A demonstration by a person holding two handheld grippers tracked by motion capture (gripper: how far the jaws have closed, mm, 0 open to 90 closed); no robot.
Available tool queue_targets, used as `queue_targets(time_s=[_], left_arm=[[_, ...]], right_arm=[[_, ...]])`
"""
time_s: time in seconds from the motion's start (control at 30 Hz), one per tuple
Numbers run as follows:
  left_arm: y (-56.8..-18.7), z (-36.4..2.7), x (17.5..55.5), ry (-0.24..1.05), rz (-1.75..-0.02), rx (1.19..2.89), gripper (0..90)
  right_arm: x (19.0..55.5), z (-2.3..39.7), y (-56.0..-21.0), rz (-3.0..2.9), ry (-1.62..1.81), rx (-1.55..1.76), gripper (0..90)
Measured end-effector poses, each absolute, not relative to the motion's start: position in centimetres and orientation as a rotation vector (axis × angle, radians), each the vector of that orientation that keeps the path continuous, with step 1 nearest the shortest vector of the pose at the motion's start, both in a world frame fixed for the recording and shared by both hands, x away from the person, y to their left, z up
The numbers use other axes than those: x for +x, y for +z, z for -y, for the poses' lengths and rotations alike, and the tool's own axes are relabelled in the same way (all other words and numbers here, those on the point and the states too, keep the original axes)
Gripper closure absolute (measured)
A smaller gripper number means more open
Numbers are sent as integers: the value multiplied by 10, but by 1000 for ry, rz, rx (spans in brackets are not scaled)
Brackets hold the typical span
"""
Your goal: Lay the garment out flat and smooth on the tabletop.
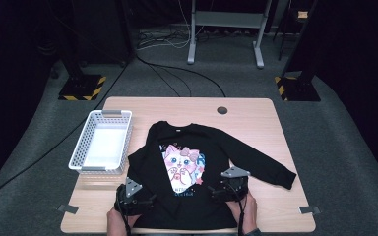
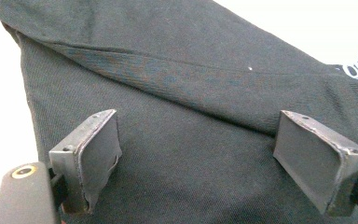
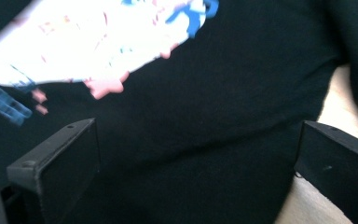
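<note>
Both claws are hovering over a black sweatshirt that is lying spread flat on the tabletop, beside a white basket. Left claw is standing with its jaws apart above a fold near the hem; right claw is gaping wide beside the cat print, gripping nothing.

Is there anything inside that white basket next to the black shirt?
No. In the high view the white basket shows a bare white bottom, and the black shirt lies flat on the table beside it.
</note>
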State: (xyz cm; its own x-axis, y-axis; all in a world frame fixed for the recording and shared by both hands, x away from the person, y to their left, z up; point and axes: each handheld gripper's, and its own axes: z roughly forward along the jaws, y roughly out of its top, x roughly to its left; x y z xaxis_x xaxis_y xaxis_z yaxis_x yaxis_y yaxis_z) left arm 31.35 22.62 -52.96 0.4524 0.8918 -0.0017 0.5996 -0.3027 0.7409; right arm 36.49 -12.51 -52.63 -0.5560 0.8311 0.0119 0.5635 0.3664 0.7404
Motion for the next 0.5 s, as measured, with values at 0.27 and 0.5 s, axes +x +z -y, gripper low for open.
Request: queue_targets(time_s=[0.27, 0.5], left_arm=[[-530, -219, 314, 544, -1242, 2029, 114], [-530, -204, 315, 540, -1237, 2035, 109]], right_arm=[[373, 128, -528, -2320, 958, 1189, 0], [376, 145, -528, -2314, 958, 1221, 0]])
